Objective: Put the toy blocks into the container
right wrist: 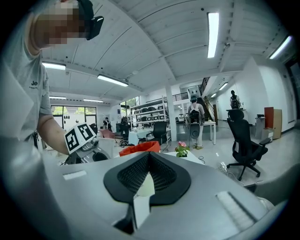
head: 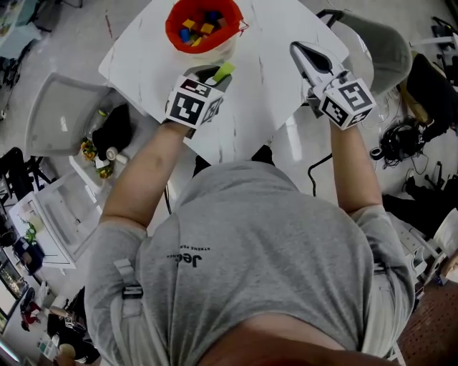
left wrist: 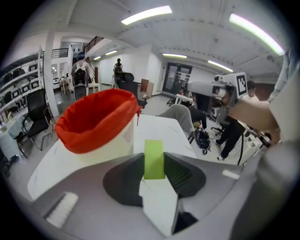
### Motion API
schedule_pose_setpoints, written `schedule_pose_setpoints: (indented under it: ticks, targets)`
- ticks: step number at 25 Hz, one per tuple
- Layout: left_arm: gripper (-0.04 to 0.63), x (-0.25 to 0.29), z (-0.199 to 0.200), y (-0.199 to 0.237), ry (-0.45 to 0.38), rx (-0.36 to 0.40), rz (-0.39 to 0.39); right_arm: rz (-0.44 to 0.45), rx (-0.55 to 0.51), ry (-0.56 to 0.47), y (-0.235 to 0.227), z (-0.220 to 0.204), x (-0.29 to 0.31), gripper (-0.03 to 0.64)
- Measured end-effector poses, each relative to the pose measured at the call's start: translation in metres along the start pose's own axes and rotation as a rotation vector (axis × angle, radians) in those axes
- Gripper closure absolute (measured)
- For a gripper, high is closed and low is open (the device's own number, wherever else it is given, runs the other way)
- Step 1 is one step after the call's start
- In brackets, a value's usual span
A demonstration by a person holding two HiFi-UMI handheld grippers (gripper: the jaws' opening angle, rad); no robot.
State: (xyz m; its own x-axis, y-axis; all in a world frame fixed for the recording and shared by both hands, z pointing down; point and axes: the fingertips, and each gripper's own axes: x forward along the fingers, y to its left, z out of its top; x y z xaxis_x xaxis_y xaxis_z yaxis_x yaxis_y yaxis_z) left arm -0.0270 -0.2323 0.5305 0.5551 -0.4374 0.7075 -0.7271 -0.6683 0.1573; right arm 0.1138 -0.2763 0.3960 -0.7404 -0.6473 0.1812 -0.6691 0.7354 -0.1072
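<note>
A white container with a red liner (head: 172, 21) stands at the far side of the white table (head: 265, 93), with several coloured toy blocks (head: 199, 28) inside. My left gripper (head: 218, 77) hangs just in front of it, shut on a light-green block (head: 223, 71). The left gripper view shows the green block (left wrist: 153, 159) upright between the jaws, with the container (left wrist: 96, 122) close ahead on the left. My right gripper (head: 300, 51) hovers above the table's right side, shut and empty; in the right gripper view its jaws (right wrist: 149, 154) meet at the tips.
One grey chair (head: 61, 114) stands left of the table and another (head: 386, 43) at the upper right. Cables and headphones (head: 401, 139) lie on the floor at the right, and shelves with clutter (head: 43, 214) at the left. A small potted flower (right wrist: 181, 149) shows in the right gripper view.
</note>
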Motion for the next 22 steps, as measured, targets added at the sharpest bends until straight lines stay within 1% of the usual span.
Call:
schedule_pose_setpoints:
  ticks: [7, 14, 19, 22]
  targets:
    - [0.410, -0.035, 0.054, 0.021, -0.087, 0.029, 0.024, 0.004, -0.008, -0.015, -0.001, 0.014, 0.011, 0.614]
    - [0.410, -0.055, 0.104, 0.052, -0.162, 0.056, 0.063, 0.004, -0.017, -0.019, -0.006, 0.024, 0.021, 0.614]
    - [0.410, -0.048, 0.118, 0.085, -0.151, 0.064, 0.113, 0.002, -0.021, -0.016, -0.012, 0.026, 0.024, 0.614]
    - [0.410, -0.037, 0.118, 0.100, -0.129, 0.047, 0.124, -0.004, -0.020, -0.017, -0.017, 0.026, 0.024, 0.614]
